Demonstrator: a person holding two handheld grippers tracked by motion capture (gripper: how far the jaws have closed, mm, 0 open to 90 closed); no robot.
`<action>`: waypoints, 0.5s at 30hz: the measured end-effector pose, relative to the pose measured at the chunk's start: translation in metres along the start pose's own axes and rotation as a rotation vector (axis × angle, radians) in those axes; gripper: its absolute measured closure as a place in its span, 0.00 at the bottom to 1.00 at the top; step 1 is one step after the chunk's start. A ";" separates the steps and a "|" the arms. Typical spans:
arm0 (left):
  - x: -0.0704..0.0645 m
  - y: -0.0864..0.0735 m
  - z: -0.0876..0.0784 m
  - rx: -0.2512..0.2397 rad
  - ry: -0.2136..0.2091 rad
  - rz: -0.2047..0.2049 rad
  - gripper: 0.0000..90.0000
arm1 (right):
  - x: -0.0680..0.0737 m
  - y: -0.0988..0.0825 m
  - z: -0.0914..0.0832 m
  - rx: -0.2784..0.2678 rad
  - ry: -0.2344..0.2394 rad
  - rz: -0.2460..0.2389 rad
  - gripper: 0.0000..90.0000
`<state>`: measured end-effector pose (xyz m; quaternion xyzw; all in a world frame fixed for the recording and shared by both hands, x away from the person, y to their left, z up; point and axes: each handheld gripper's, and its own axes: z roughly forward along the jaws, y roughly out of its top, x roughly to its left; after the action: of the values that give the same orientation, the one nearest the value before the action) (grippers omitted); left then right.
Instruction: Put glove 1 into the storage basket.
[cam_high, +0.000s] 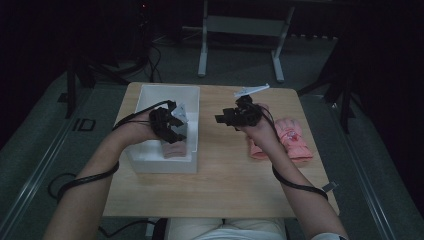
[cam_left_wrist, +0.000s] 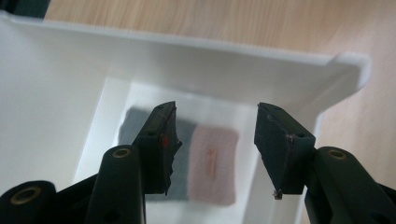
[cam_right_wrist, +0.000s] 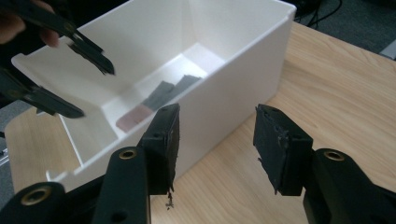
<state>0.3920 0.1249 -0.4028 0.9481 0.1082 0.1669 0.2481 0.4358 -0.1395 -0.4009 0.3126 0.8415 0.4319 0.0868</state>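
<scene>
- My left hand-held gripper (cam_high: 172, 125) hangs above the white bin (cam_high: 150, 165), jaws parted and nothing between them; straight beneath it, on the bin floor, lie a pink folded piece (cam_left_wrist: 212, 165) and a grey one (cam_left_wrist: 135, 123) side by side and touching.
- My right hand-held gripper (cam_high: 227, 119) is released too, jaws empty, over bare worktop (cam_high: 225, 185) just right of the bin.
- The pink gloves (cam_high: 290, 140) lie on the worktop to my right, partly under my right forearm, behind where that gripper points. I judge they go into the bin next.
- The right hand is plainly the nearer one to the gloves; the left is well apart from them, across the bin wall.
- The gloves' long axis runs from near me away toward the far edge, cuffs nearer me as far as I can tell, so I judge a grasp across their width suits.
- Writing: a small reddish mark on one glove and a faint motif on the pink piece, neither readable.
</scene>
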 end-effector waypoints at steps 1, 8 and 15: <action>-0.002 0.003 -0.001 -0.016 -0.008 -0.002 0.54 | -0.001 -0.003 -0.003 0.001 -0.003 -0.002 0.57; -0.015 0.031 -0.002 -0.096 -0.017 -0.052 0.54 | -0.012 -0.024 -0.024 -0.008 -0.049 -0.011 0.59; -0.035 0.053 0.005 -0.115 -0.019 -0.066 0.50 | -0.024 -0.040 -0.048 -0.027 -0.104 -0.007 0.59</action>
<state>0.3678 0.0671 -0.3891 0.9298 0.1272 0.1555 0.3085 0.4170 -0.2037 -0.4060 0.3303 0.8311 0.4263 0.1361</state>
